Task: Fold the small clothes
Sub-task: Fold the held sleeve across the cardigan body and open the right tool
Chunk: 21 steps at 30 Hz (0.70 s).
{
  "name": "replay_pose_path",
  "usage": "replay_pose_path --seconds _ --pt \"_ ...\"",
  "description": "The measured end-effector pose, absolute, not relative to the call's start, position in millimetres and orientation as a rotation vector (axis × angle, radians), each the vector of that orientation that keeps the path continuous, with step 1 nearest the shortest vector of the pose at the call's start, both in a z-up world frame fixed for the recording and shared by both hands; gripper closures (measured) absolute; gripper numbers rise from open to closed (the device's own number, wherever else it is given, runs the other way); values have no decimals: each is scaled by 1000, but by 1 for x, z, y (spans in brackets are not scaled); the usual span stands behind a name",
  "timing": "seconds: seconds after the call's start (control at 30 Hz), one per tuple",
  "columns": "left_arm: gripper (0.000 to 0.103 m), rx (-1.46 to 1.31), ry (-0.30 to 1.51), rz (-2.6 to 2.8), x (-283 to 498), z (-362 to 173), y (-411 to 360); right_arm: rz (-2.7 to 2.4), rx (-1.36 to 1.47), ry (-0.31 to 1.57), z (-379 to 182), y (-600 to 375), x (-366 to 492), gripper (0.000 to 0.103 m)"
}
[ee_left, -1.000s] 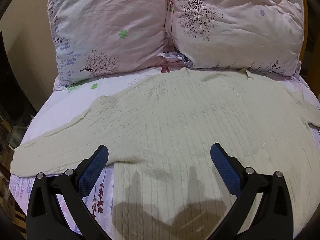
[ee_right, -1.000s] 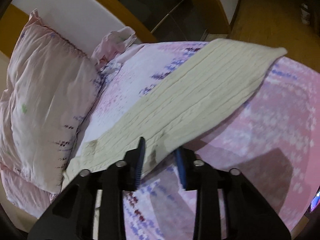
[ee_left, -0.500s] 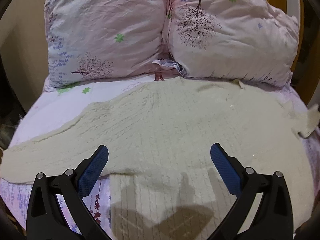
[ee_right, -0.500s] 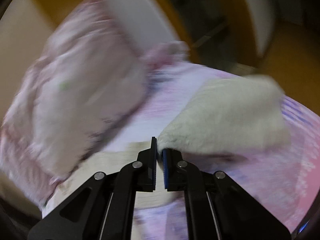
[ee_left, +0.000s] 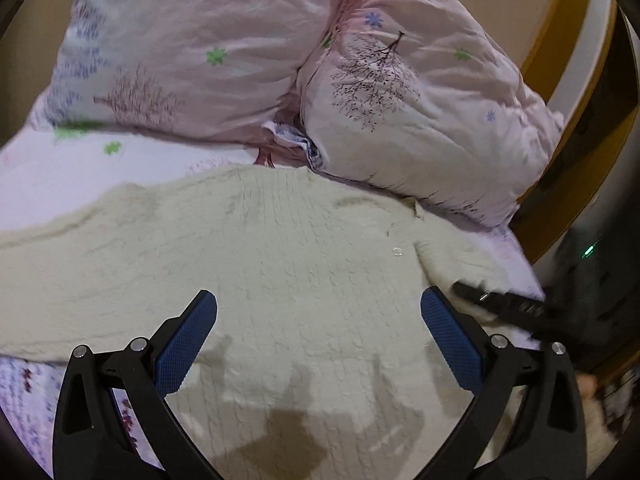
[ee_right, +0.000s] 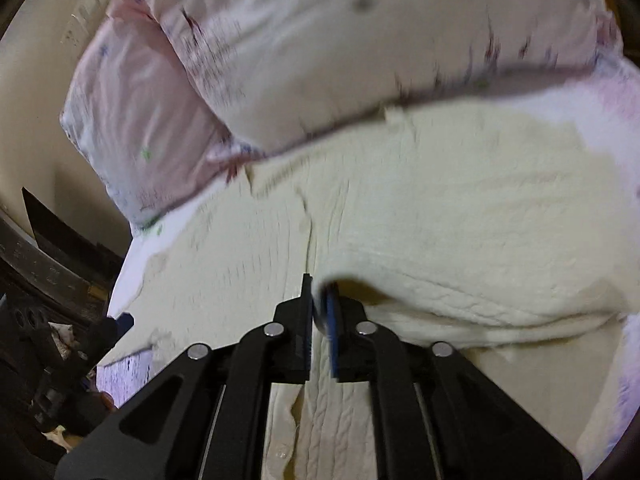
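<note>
A cream cable-knit cardigan [ee_left: 280,264] lies flat on the bed, its left sleeve stretched out to the left. My left gripper [ee_left: 318,320] is open and empty, hovering over the cardigan's body. My right gripper [ee_right: 319,292] is shut on the cardigan's right sleeve [ee_right: 460,240] and holds it lifted and folded over the body. In the left wrist view the right gripper [ee_left: 504,304] shows as a dark blur at the right, beside the raised sleeve [ee_left: 452,256].
Two pink floral pillows [ee_left: 200,52] [ee_left: 420,92] lie at the head of the bed, touching the cardigan's collar. The floral sheet [ee_left: 60,176] shows left of the cardigan. A wooden headboard [ee_left: 560,40] curves at the right. Dark clutter [ee_right: 48,320] stands beside the bed.
My right gripper has closed on the right sleeve and carried it up and inward over the cardigan's body. The left gripper stayed open and drifted slightly toward the pillows.
</note>
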State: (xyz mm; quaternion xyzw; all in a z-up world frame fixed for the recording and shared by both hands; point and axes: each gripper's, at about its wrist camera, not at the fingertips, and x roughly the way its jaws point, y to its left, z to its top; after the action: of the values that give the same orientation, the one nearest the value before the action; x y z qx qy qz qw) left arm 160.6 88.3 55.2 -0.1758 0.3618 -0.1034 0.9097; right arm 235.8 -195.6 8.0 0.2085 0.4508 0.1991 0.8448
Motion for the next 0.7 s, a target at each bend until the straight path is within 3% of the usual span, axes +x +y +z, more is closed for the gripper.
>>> replay_pose_path --seconds 0.03,0.07,0.13,0.37,0.4,0.43,0.5,0.6,0.7 --pt "1 -378 749 -218 161 55 90 412 479 967 4 -202 235 84" --pt "1 -393 752 -225 162 54 93 405 514 973 2 -210 233 70" --pt "1 -408 756 -232 163 53 96 369 597 962 2 -230 231 57" --pt "1 -478 778 -271 168 49 102 232 770 900 11 -271 244 57" --pt "1 -490 782 -278 169 48 103 201 768 891 12 -272 247 62" --pt "1 -503 786 -282 169 48 105 156 736 880 15 -273 251 80" --pt "1 -526 790 -289 170 48 109 106 621 845 27 -261 258 96" --pt "1 -567 792 -297 172 47 115 153 502 773 47 -232 257 103" --pt "1 -623 791 -313 175 45 120 436 381 738 63 -169 251 103"
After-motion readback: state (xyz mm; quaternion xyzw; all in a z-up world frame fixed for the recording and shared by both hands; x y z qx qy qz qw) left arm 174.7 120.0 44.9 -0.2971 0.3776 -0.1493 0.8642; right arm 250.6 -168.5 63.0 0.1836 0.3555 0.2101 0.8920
